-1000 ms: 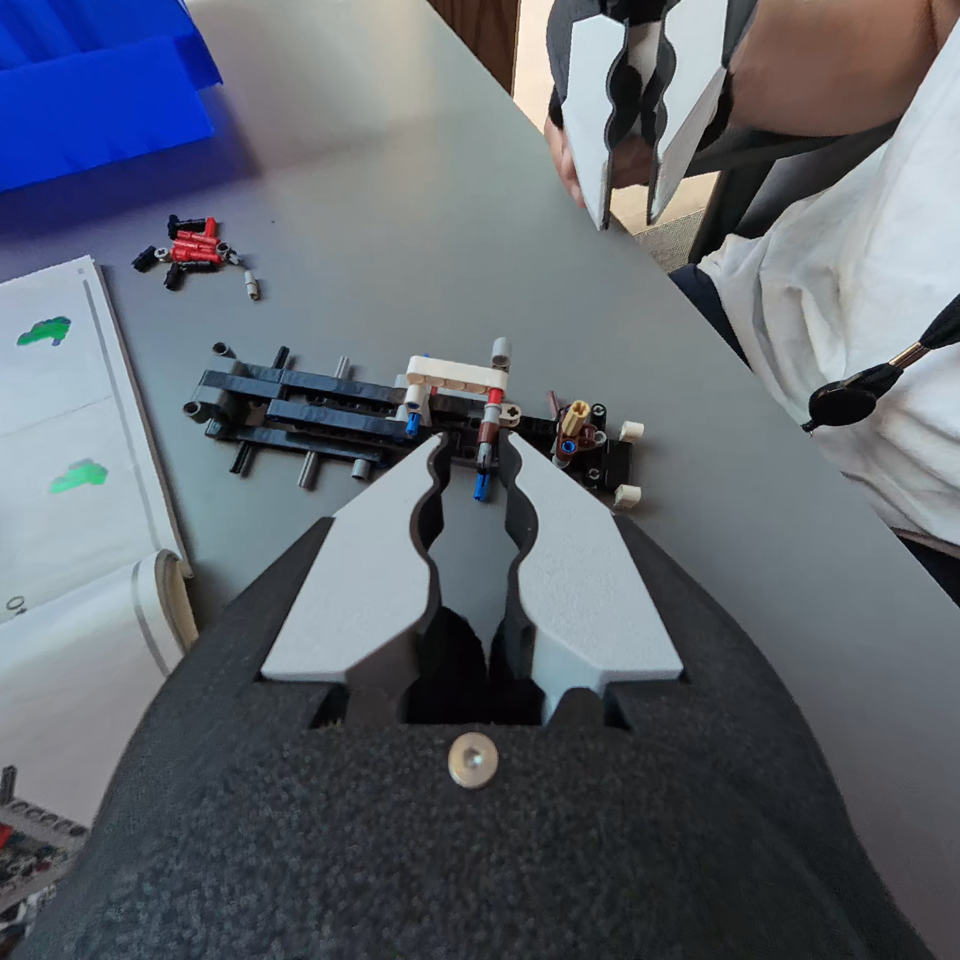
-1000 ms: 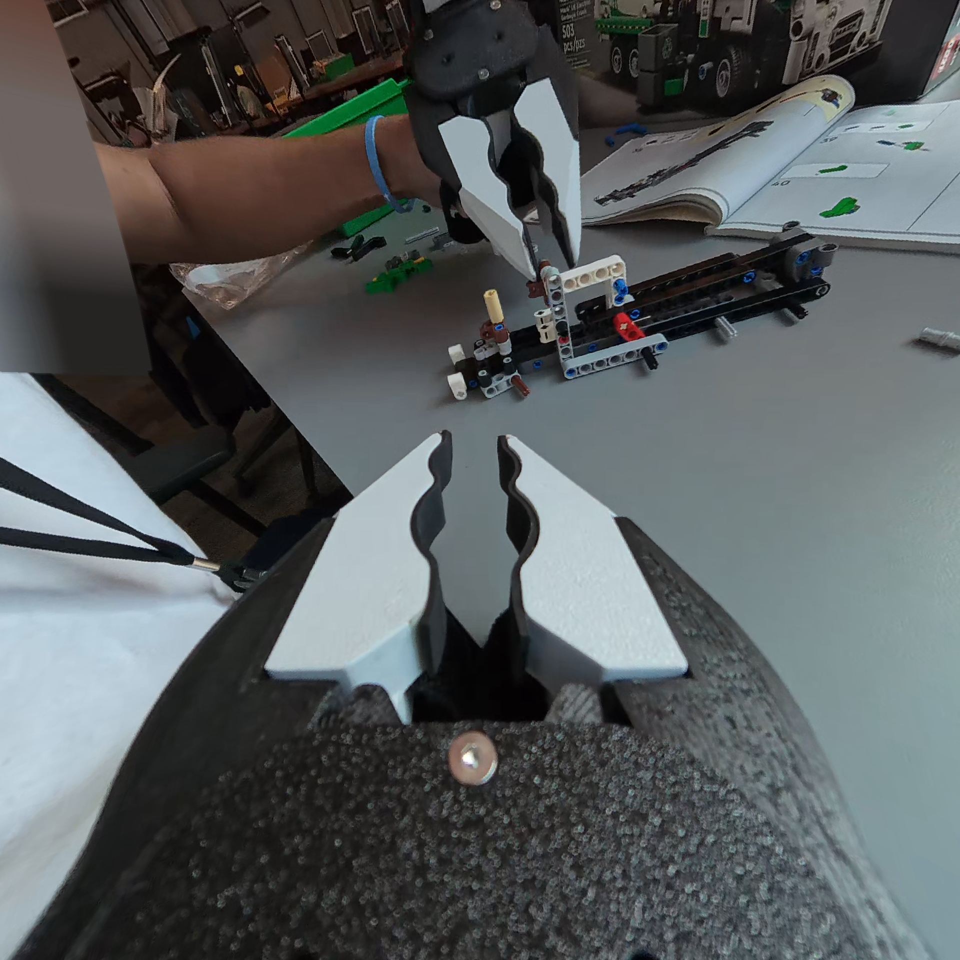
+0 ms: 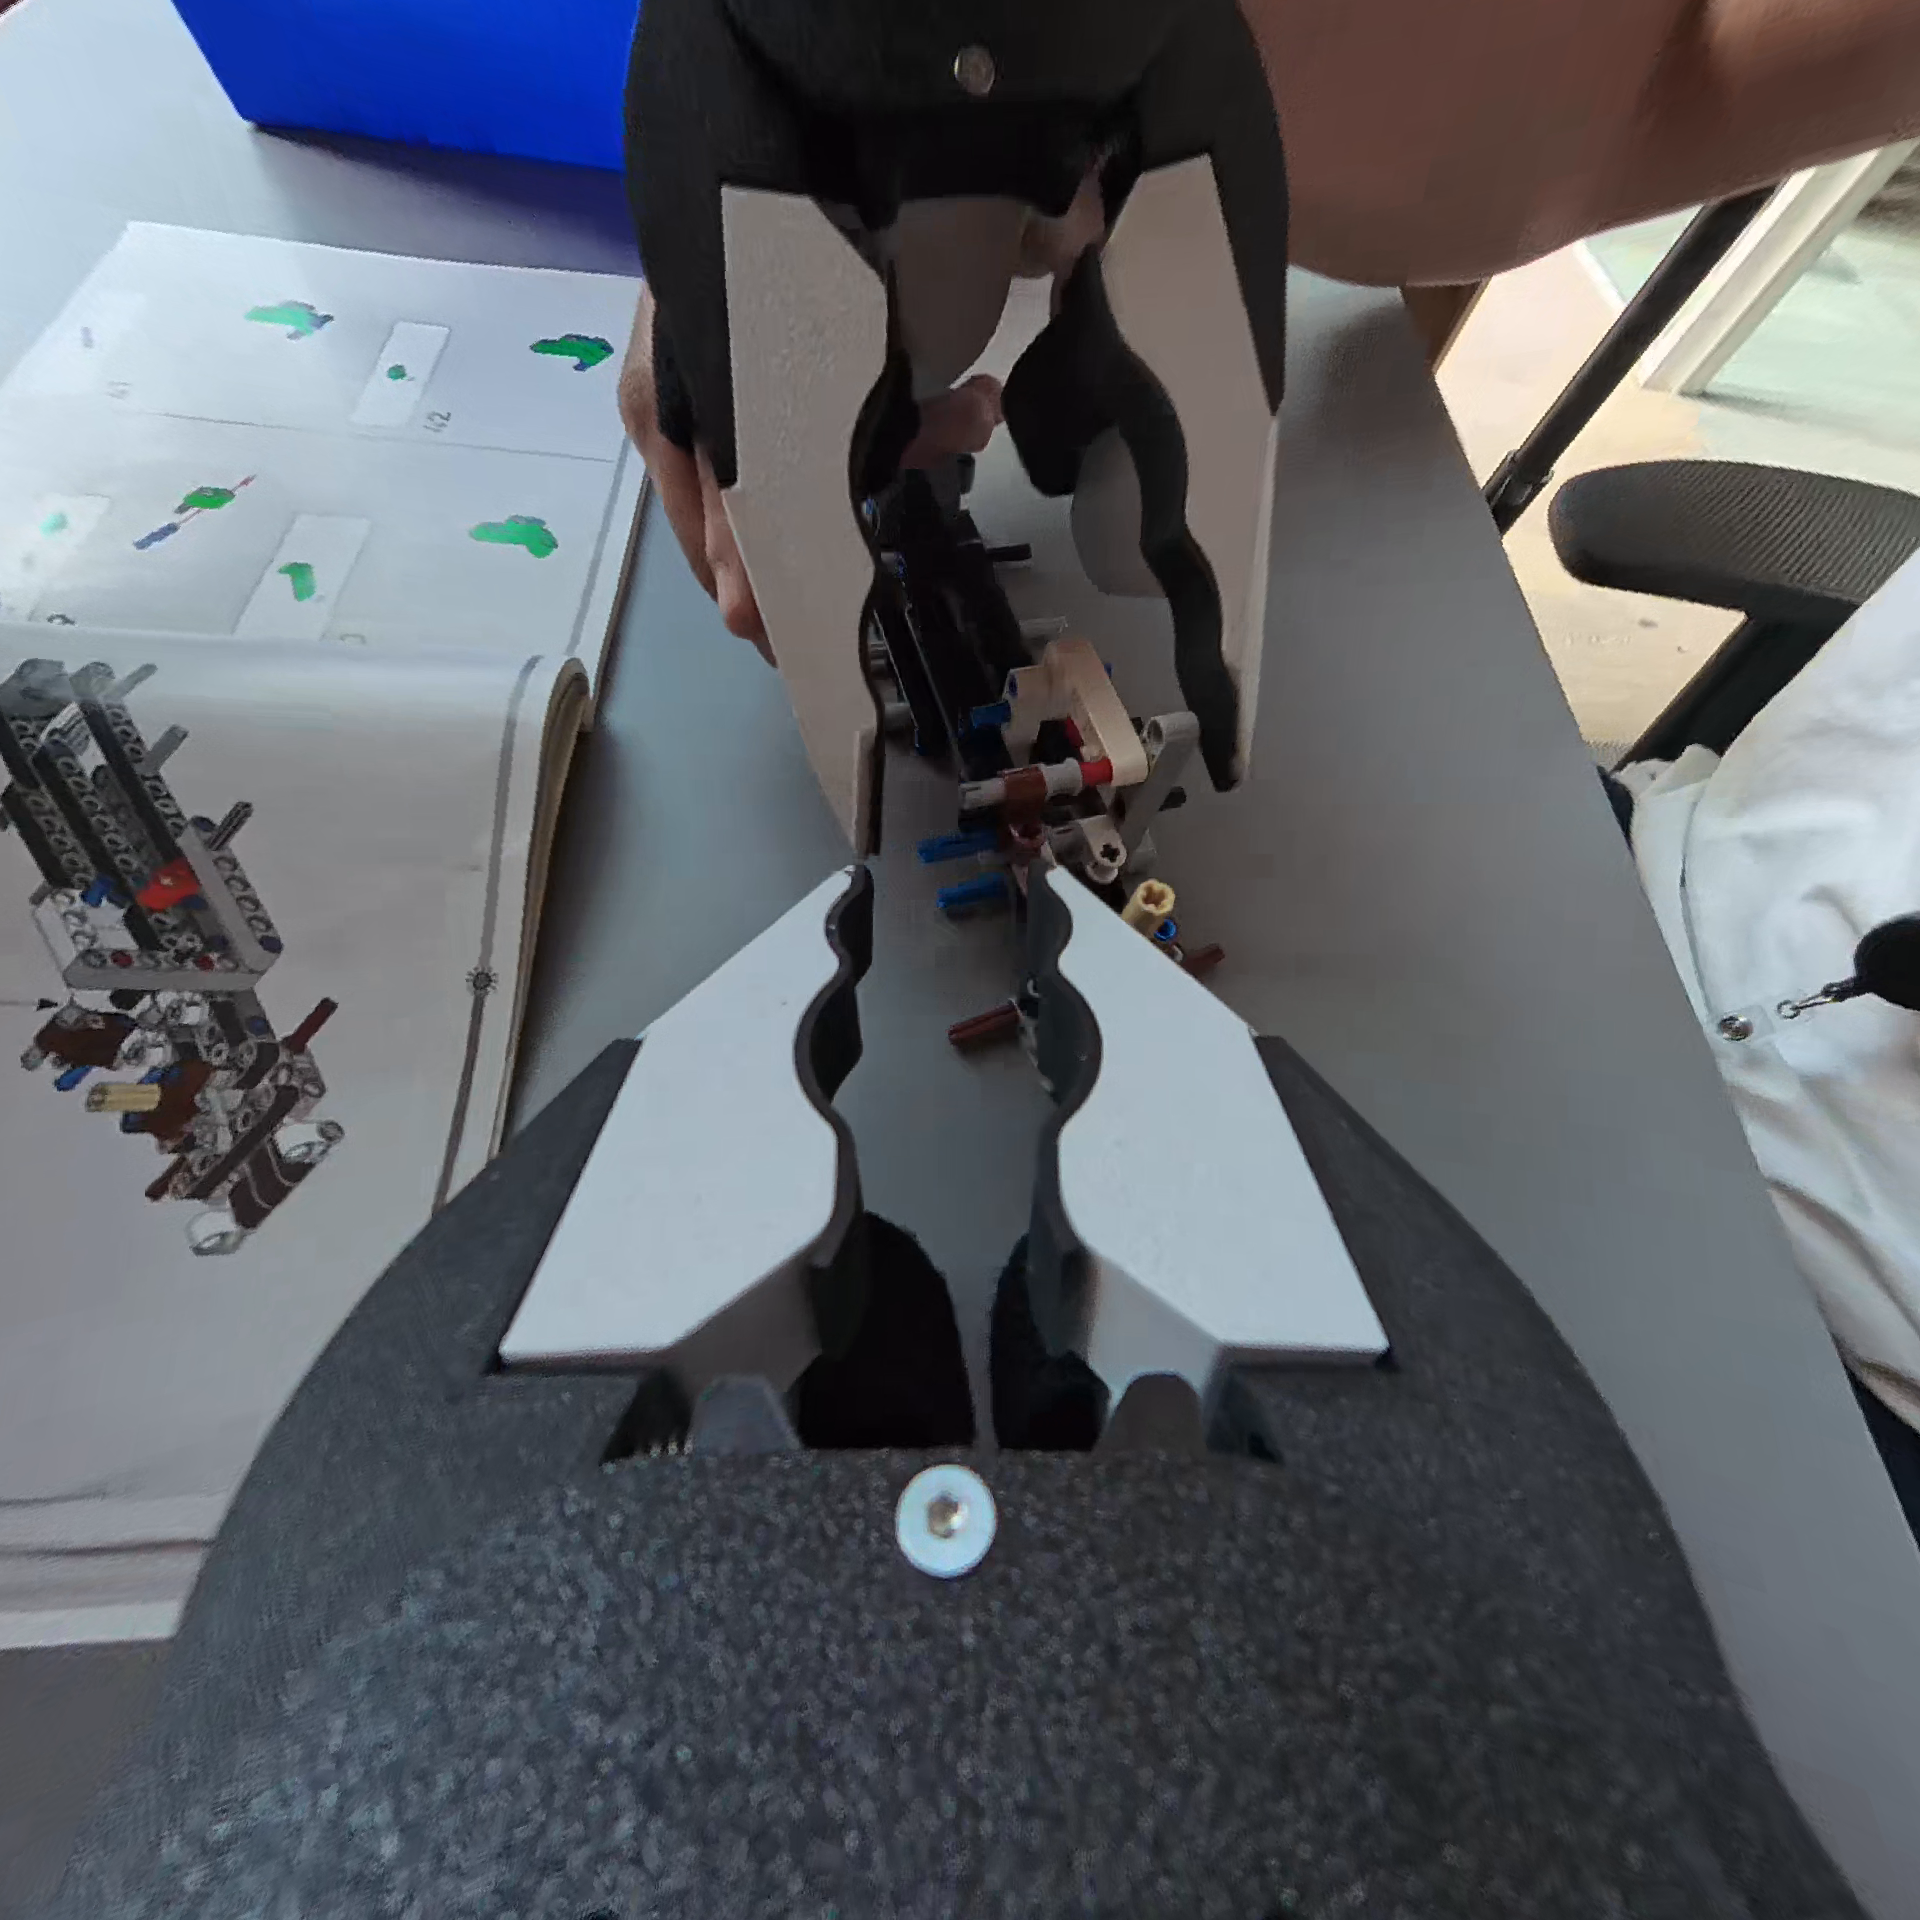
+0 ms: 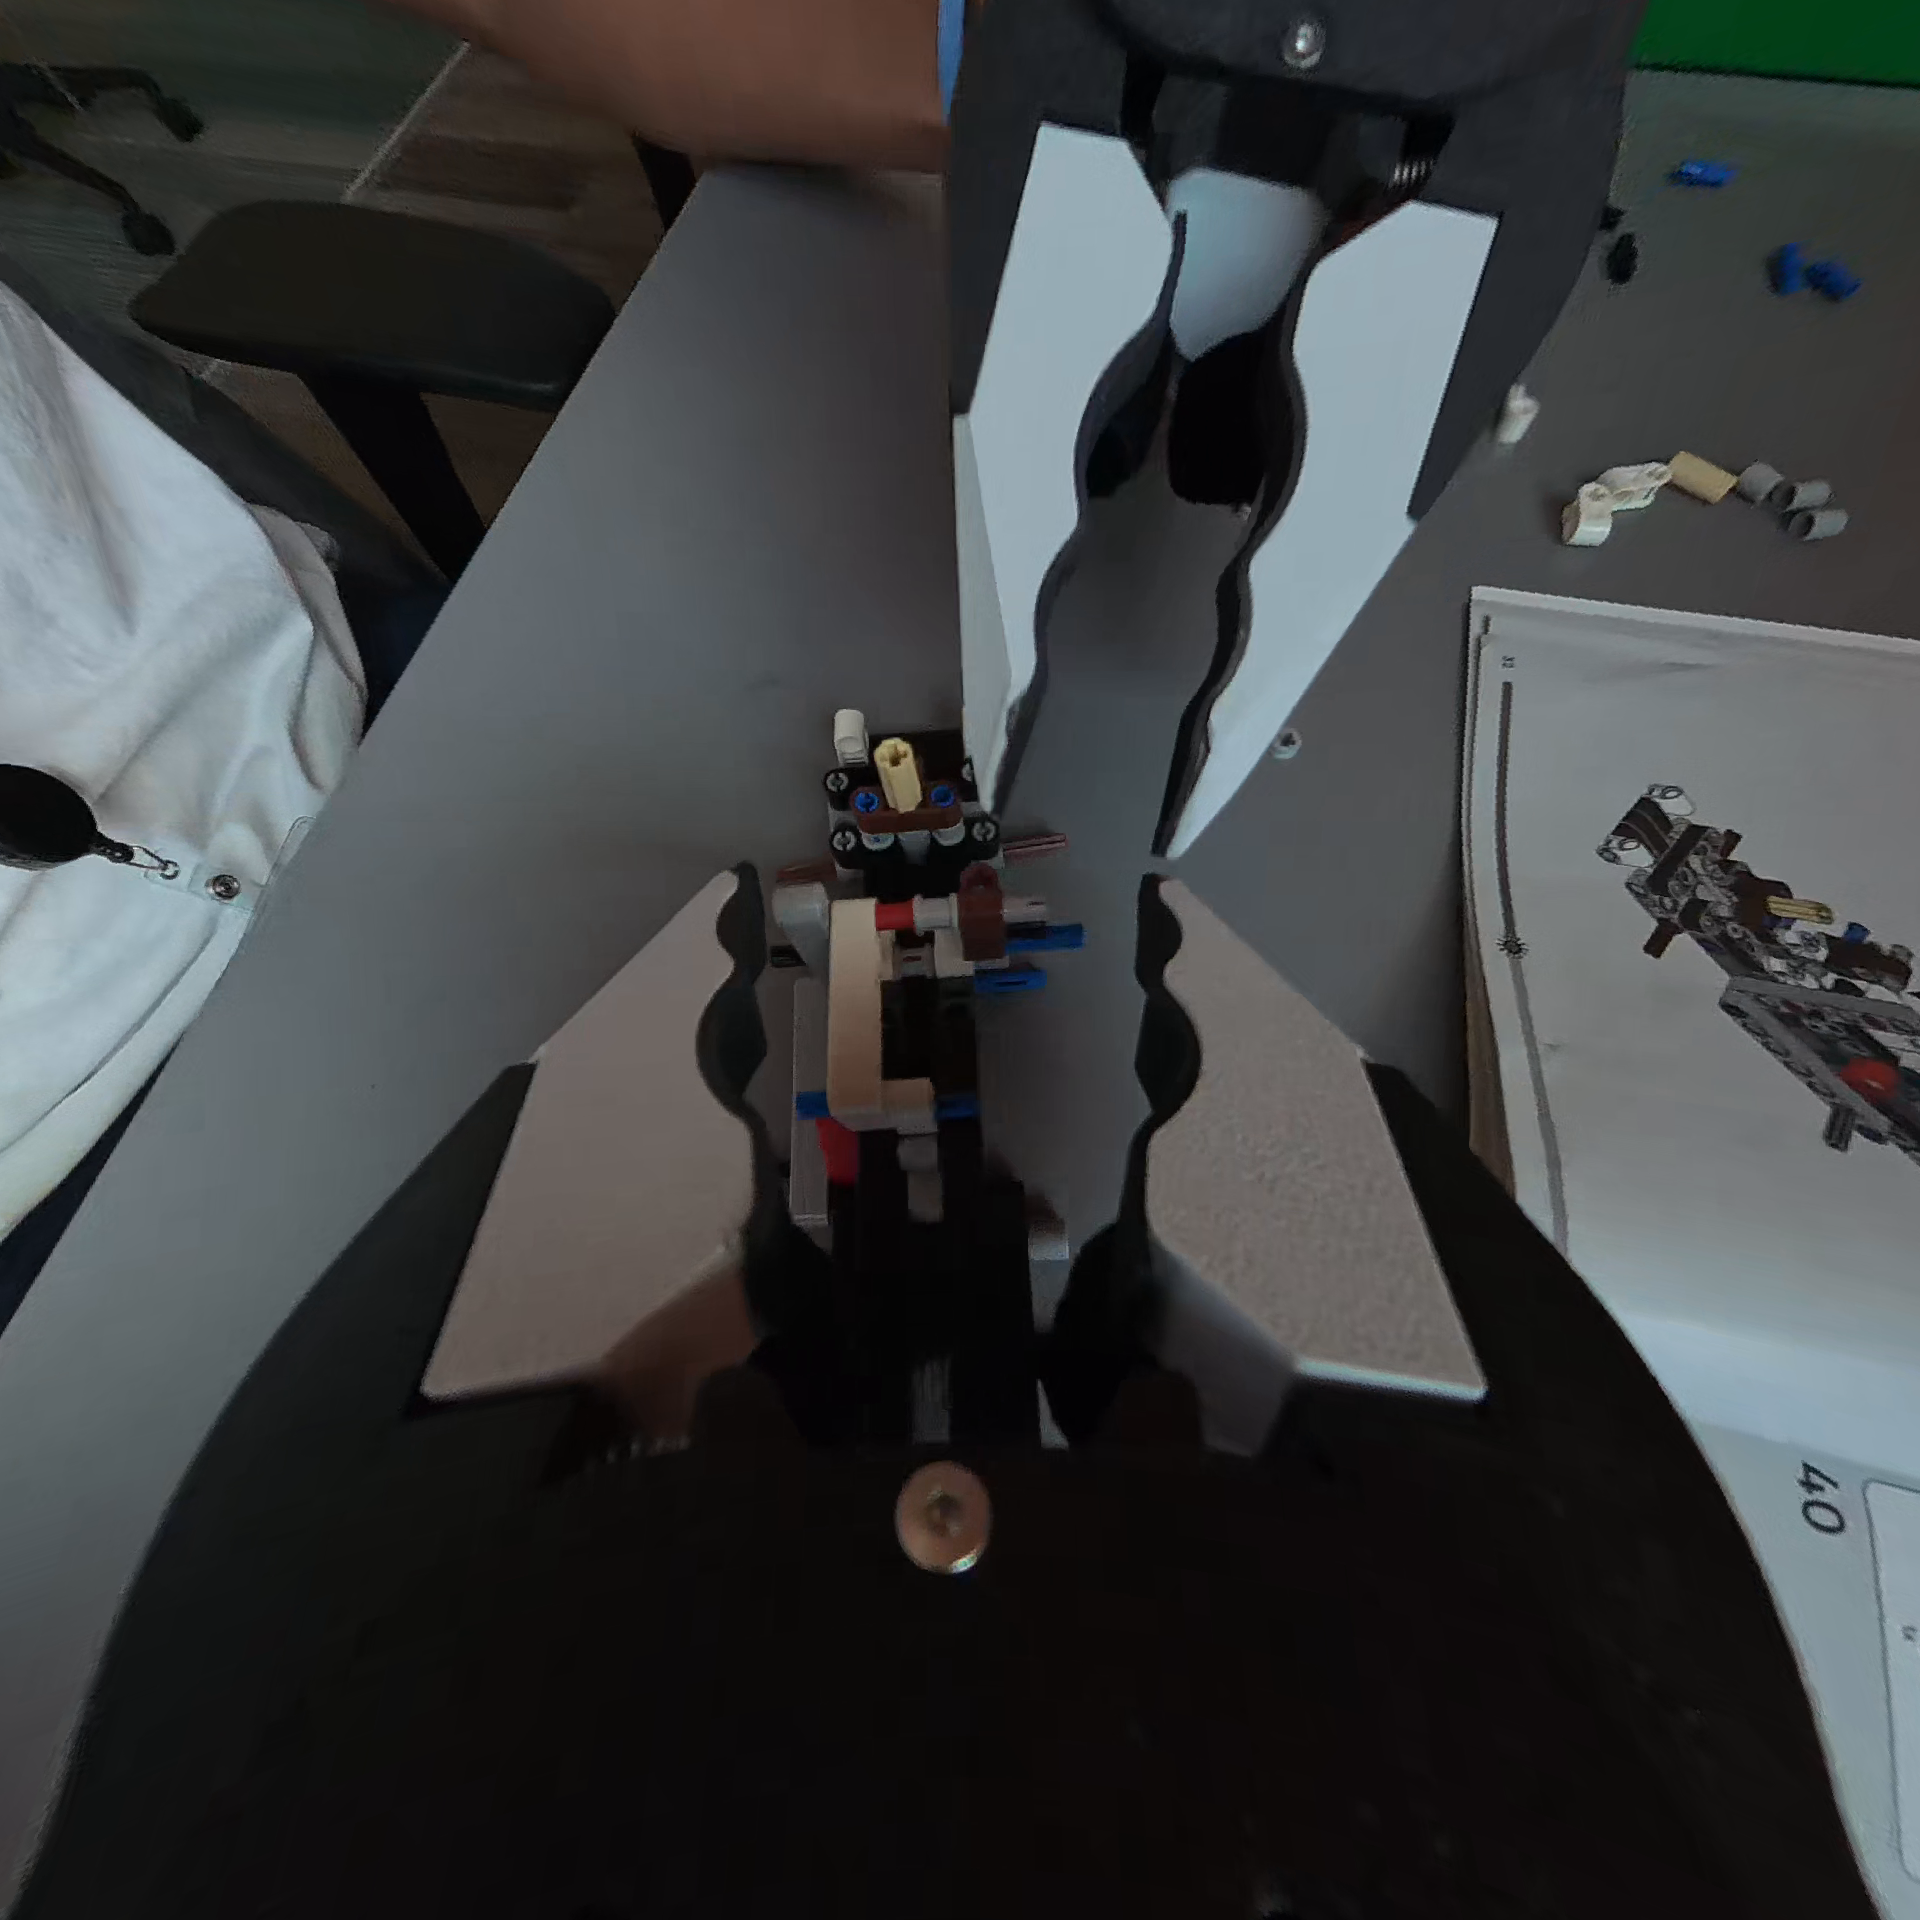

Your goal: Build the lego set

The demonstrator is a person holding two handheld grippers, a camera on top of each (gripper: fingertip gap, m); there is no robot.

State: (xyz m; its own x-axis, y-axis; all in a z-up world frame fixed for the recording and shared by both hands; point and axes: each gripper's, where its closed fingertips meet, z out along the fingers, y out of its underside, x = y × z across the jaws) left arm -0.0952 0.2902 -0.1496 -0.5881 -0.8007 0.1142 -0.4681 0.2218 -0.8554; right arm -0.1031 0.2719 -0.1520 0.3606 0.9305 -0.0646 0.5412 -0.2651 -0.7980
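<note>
The lego assembly point(image 3: 1049, 748) lies on the grey table point(image 3: 717, 935): long black beams, a tan frame, a red axle, blue pins and brown connectors at its near end. My right gripper point(image 4: 945, 894) is wide open and straddles the assembly point(image 4: 883, 997), with a finger on each side. It also shows in the left wrist view point(image 3: 1044, 800), reaching from the far side. My left gripper point(image 3: 948, 894) is open and empty, its tips just short of the assembly's connector end. It shows opposite in the right wrist view point(image 4: 1081, 826).
An open instruction booklet point(image 3: 312, 727) lies beside the assembly, also in the right wrist view point(image 4: 1714, 1091). A blue bin point(image 3: 416, 73) stands behind it. Loose pieces point(image 4: 1704, 494) and blue pins point(image 4: 1813, 272) lie farther off. The table edge point(image 3: 1558, 727) is close, with a person and a chair beyond. Only a small space, under 4 cm, lies between the two pairs of fingers.
My right gripper has come in from the table edge, opened wider and now straddles the assembly. My left gripper has swung round to face the assembly's connector end and has opened a little.
</note>
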